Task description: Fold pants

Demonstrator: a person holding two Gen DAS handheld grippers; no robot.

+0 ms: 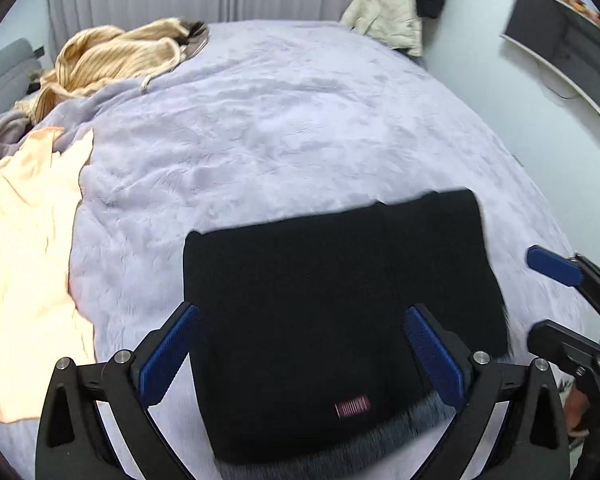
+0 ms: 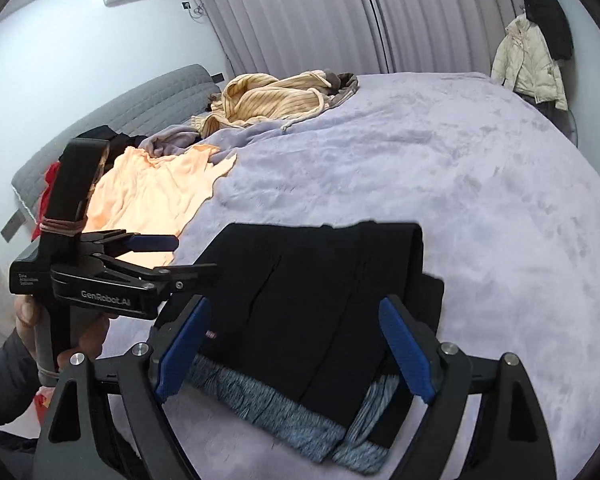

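Note:
The black pants (image 1: 332,300) lie folded into a compact block on the lilac bedspread (image 1: 280,120), with a grey heathered lining showing at the near edge (image 2: 268,404) and a small pink label (image 1: 352,405). My left gripper (image 1: 302,356) is open and empty, its blue pads either side of the block just above it. My right gripper (image 2: 296,352) is open and empty over the block's near edge. The right gripper shows at the right edge of the left wrist view (image 1: 572,304), and the left gripper at the left of the right wrist view (image 2: 180,256).
A peach garment (image 1: 24,248) lies on the bed's left side. A tan ribbed sweater (image 1: 112,56) is heaped at the far left corner. A cream jacket (image 2: 528,64) hangs by the far wall. A wall screen (image 1: 564,48) is at the right.

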